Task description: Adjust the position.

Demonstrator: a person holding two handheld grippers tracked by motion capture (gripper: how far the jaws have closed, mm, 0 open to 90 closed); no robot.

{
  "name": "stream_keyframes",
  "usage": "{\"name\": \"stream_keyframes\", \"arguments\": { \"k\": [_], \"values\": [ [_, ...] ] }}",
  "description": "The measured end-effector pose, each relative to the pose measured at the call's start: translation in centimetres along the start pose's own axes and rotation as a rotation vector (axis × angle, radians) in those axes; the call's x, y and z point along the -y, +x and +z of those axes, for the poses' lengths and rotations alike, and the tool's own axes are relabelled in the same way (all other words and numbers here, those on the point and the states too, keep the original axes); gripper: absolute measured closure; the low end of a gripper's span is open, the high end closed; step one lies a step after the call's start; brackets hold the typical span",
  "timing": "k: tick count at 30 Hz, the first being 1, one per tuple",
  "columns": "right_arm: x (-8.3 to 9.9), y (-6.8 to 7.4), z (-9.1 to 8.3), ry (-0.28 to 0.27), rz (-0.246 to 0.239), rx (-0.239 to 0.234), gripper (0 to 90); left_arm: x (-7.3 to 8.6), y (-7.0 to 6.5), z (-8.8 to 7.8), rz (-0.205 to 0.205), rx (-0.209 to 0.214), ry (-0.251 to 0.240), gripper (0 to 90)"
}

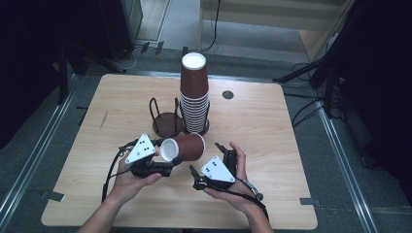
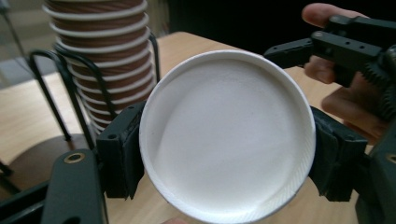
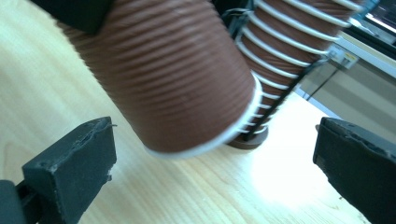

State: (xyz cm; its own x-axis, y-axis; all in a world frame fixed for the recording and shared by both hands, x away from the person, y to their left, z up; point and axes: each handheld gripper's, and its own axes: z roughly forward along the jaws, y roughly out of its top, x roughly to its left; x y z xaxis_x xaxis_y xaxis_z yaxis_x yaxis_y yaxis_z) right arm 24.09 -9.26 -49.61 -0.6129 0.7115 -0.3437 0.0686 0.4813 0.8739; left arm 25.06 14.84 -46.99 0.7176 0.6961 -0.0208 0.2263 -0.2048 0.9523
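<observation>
Brown ribbed paper cup (image 1: 183, 147) with a white rolled rim lies on its side, clamped at the mouth between the jaws of my left gripper (image 1: 167, 162), white inside turned toward that gripper's camera. My right gripper (image 1: 206, 165) waits just beside the cup's base with its jaws spread wide and nothing between them. Beyond both stands the tall stack of matching brown cups (image 1: 195, 94) in a black wire holder (image 1: 166, 119). I would keep the rim grip light so it doesn't buckle, then close the right jaws squarely across the ribbed wall; whether they are centred I can't quite judge.
</observation>
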Motion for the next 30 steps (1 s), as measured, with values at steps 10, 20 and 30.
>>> {"name": "stream_keyframes", "arguments": {
  "k": [10, 20, 30],
  "values": [
    [-0.4, -1.6, -0.5, -0.028, 0.162, 0.076, 0.1, -0.1, 0.3, 0.0, -0.030, -0.073, 0.003, 25.3],
    [-0.2, -2.4, -0.1, 0.025, 0.348, 0.109, 3.2, -0.3, 0.3, -0.3, -0.041, -0.093, -0.049, 25.3],
    [-0.5, -2.5, -0.3, 0.039, 0.524, 0.159, 1.3, 0.0, -0.1, 0.1, -0.066, -0.078, -0.128, 25.1]
  ]
}}
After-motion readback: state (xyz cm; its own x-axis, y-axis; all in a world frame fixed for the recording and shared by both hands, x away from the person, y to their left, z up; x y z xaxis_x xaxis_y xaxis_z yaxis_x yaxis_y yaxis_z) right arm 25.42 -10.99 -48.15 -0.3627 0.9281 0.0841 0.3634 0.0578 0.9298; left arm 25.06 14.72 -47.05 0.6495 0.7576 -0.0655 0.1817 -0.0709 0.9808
